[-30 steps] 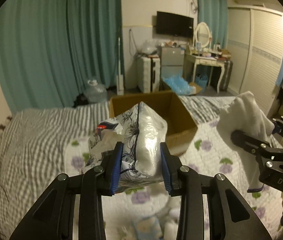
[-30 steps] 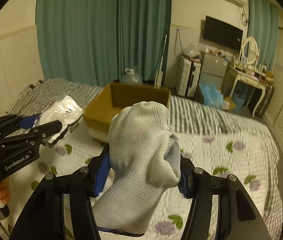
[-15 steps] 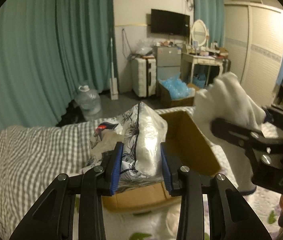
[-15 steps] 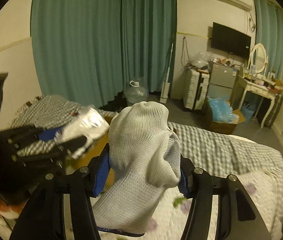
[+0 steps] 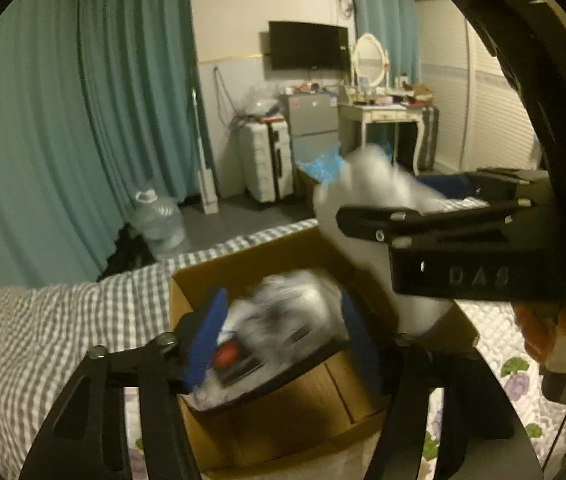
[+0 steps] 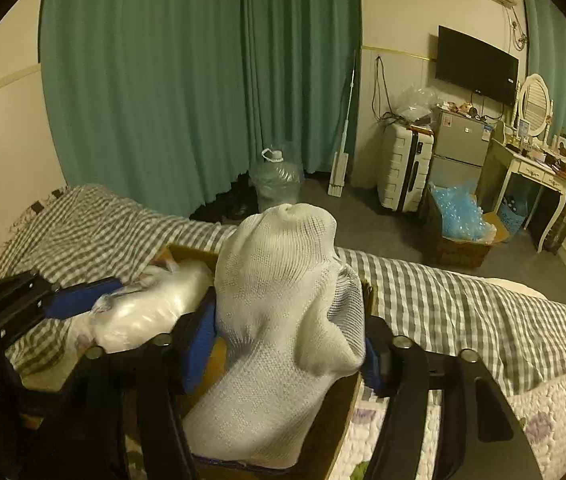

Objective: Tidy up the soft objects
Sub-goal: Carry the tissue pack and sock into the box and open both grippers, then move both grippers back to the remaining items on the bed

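My left gripper (image 5: 283, 340) hangs over the open cardboard box (image 5: 283, 420) on the bed. Its jaws are opening, and the floral plastic-wrapped packet (image 5: 283, 312) is a blur between the spread blue pads, slipping towards the box. My right gripper (image 6: 285, 352) is beside it on the right, also above the box (image 6: 341, 412). Its jaws are opening too. The white knitted sock (image 6: 283, 300) still stands upright between the pads, which no longer squeeze it. In the left wrist view the sock (image 5: 363, 188) shows behind the right gripper's finger (image 5: 379, 216).
The box rests where the grey check sheet (image 5: 43, 320) meets a floral quilt (image 5: 515, 380). Beyond the bed's far edge are a water jug (image 6: 275, 180), a white suitcase (image 6: 403, 168), a small fridge (image 6: 459, 148), a box of blue bags (image 6: 463, 216) and teal curtains.
Both grippers moved forward over the box. Both jaws spread: the packet came loose from the left pads and blurs downward, and the right pads eased off the sock.
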Demonstrator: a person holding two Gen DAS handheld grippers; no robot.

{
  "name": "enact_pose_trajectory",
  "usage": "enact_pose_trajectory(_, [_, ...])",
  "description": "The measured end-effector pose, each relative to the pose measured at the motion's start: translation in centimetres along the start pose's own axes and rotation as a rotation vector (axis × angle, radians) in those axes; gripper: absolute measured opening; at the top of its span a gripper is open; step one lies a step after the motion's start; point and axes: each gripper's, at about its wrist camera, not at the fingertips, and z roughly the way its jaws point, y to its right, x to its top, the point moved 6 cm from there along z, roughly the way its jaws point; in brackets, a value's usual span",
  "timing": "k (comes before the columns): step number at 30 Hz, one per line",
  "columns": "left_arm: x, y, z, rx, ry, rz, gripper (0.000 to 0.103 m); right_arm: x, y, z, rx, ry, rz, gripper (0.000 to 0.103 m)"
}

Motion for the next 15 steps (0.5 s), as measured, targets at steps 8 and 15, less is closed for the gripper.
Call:
enact_pose_trajectory(8, [0.6,-2.0,-3.2,0.065,0.037,-0.089,0.082,1.4,2.4,-2.1,-0.043,0.059,0.070,0.088])
enact_pose_trajectory(15, [-0.7,-4.8,-9.3,0.117,0.073,-0.208,0.083,1.8,2.0,-10.1,-0.061,0.147,0.101,0.098])
